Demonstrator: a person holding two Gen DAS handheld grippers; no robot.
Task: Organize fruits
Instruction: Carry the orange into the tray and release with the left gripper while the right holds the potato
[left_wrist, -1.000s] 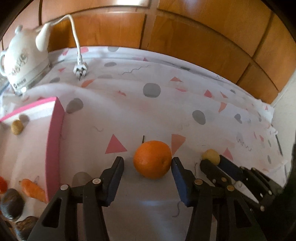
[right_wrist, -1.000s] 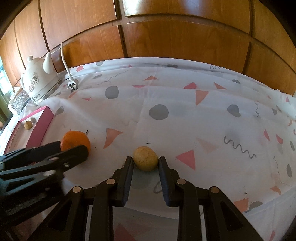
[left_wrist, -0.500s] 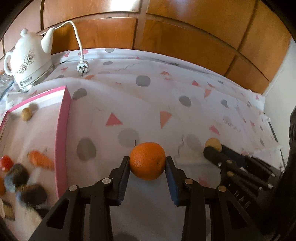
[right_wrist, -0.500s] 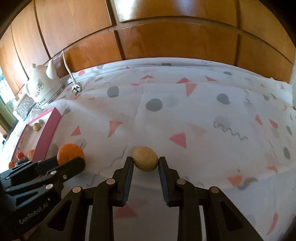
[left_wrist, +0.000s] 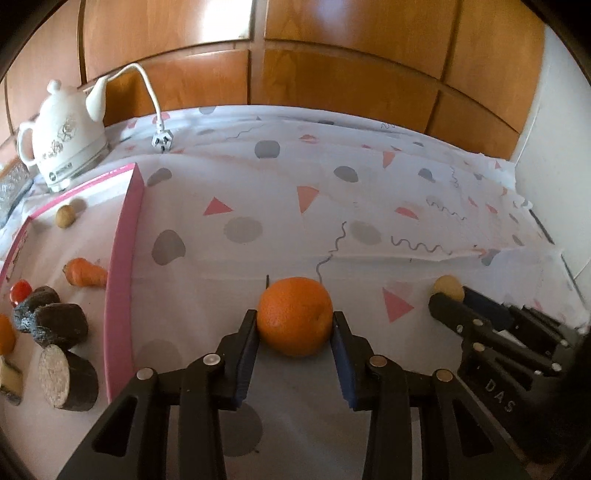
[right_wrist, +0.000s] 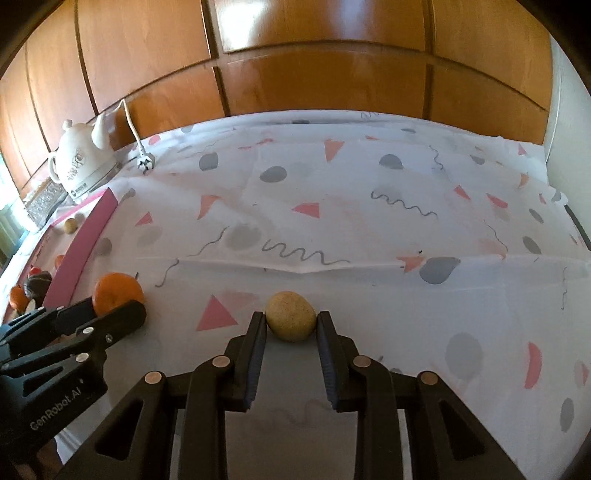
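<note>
You are looking at a bright orange fruit (left_wrist: 294, 320) and a speckled tan one (right_wrist: 290, 320), both showing against a white cloth (left_wrist: 332, 206) patterned with pink triangles, grey dots and dark squiggles. A pink-walled tray (left_wrist: 123, 258) and a white kettle (left_wrist: 62, 140) are sitting before brown wood panelling (left_wrist: 332, 55).

A round orange (left_wrist: 294, 320) with dimpled skin sat clamped between the pads of the left gripper (left_wrist: 294, 334), close to the pink wall of the tray (left_wrist: 120, 273). A smaller tan, egg-shaped fruit (right_wrist: 290, 320) with a speckled skin was pinched in the right gripper (right_wrist: 290, 334), off to the orange's right. Inside the tray lay another small tan fruit (left_wrist: 65, 216) at the far end.
</note>
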